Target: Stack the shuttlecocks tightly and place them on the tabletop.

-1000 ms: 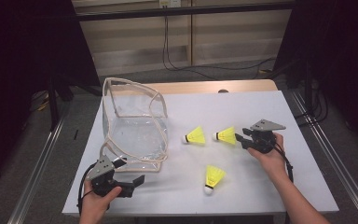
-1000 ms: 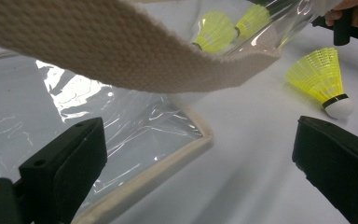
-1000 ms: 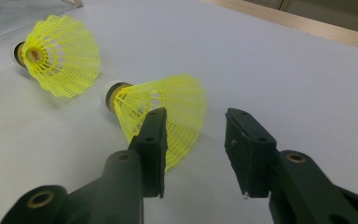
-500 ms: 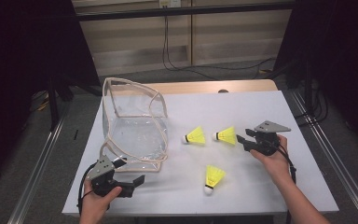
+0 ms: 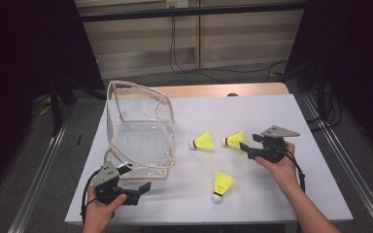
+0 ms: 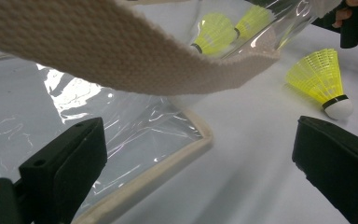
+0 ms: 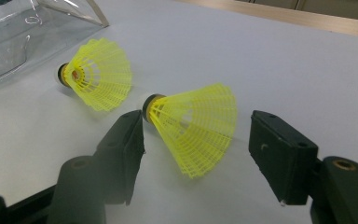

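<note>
The right hand-held gripper (image 5: 246,147) is held low over the white surface (image 5: 281,116), and its jaws have just been opening. Between them lies a yellow shuttlecock (image 7: 193,125) on its side, its skirt toward the gripper body and its dark-banded cork pointing away; a gap is seen between the skirt and the one jaw, while the other jaw stands close beside the cork end, so the shuttlecock is not gripped. Just beyond that jaw's tip a second shuttlecock (image 7: 98,79) is seen lying on its side, and farther off beyond it a clear plastic bag (image 5: 141,141) with cream webbing trim.

The left hand-held gripper (image 5: 143,187) is held with its jaws wide apart and nothing between them. The bag's trimmed bottom edge lies just ahead of one jaw, and a cream webbing strap (image 6: 121,51) hangs across above. A third shuttlecock (image 6: 324,81) rests just beyond the other jaw, cork end nearest to it.
</note>
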Demonstrator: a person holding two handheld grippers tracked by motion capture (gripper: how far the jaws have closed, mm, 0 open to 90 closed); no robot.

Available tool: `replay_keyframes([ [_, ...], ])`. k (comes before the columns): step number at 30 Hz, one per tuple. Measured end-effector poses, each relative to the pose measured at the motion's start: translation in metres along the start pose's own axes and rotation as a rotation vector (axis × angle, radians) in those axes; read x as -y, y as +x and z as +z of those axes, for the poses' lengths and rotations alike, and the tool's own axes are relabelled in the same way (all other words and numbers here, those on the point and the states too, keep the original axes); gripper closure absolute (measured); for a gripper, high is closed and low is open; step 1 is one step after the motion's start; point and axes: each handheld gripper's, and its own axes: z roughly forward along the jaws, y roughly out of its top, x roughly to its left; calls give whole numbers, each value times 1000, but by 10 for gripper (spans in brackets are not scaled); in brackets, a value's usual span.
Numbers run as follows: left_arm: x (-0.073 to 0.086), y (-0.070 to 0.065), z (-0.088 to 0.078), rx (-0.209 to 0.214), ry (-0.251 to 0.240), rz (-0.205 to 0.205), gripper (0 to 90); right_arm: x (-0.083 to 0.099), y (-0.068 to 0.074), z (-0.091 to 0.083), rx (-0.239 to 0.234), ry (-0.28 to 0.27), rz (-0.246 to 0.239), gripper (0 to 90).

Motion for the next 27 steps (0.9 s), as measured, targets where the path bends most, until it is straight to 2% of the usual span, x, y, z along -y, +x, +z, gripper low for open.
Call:
replay_keyframes([
  [6, 0, 0, 0, 1, 2, 2, 31, 1, 2, 5, -11, 10, 5, 331],
  [16, 0, 0, 0, 3, 4, 4, 31, 2, 2, 11, -10, 7, 64, 247],
  [22, 0, 0, 1, 4, 3, 2, 32, 2, 4, 14, -12, 10, 84, 214],
  [25, 0, 0, 1, 4, 4, 2, 32, 3, 4, 15, -17, 3, 93, 273],
  [27, 0, 0, 1, 3, 4, 3, 32, 2, 5, 16, -15, -4, 86, 377],
])
